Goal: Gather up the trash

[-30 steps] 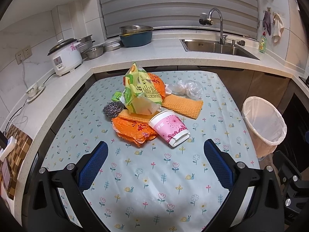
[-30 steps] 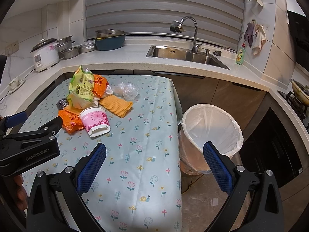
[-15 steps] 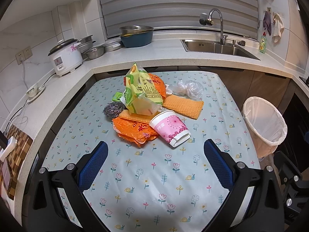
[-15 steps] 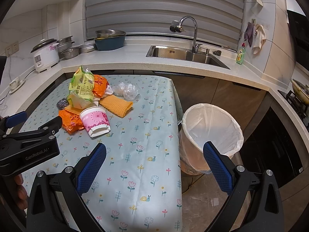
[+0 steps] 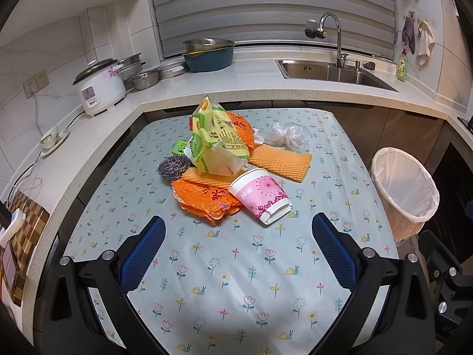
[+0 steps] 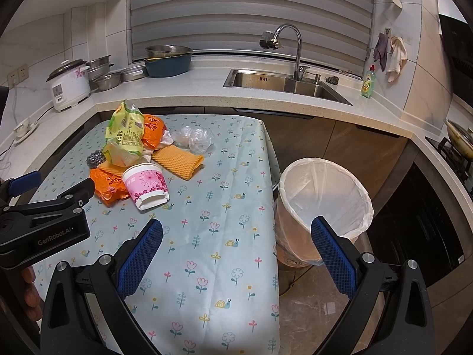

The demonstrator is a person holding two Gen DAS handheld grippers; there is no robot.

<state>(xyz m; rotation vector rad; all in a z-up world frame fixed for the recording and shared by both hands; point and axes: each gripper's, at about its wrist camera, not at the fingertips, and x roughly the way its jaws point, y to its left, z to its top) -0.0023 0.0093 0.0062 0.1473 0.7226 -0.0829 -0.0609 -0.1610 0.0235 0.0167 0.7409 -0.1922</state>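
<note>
Nothing has shifted since the earlier frames: both tongs hover where they were and the heap of rubbish lies as before. Nearest the left wrist camera, the left tongs (image 5: 239, 251) are spread wide and hold nothing, their blue pads (image 5: 142, 254) poised above the flowered cloth of the bench (image 5: 230, 284). The right tongs (image 6: 236, 254) are likewise released, one pad over the bench edge and the other in front of the trash bin (image 6: 325, 204), which stands on the floor just beside the bench with a pale liner folded over its rim. Beyond the left tongs, a pink paper cup (image 5: 260, 196) lies tipped on its side, touching an orange plastic bag (image 5: 204, 196). Just behind these lie a steel scouring ball (image 5: 173, 167) and an orange foam net sleeve (image 5: 280, 162), with a green and yellow snack bag (image 5: 217, 142) standing up in the middle of the heap. A small green packet (image 5: 179, 148) peeks out at its left, and crumpled clear plastic (image 5: 291, 136) lies at the far right of the heap. Farther back, the stone worktop carries a rice cooker (image 5: 99, 87), stacked metal bowls (image 5: 145, 74) and a blue basin (image 5: 208, 56). A sink (image 5: 331, 71) with a curved tap sits at the far right.
</note>
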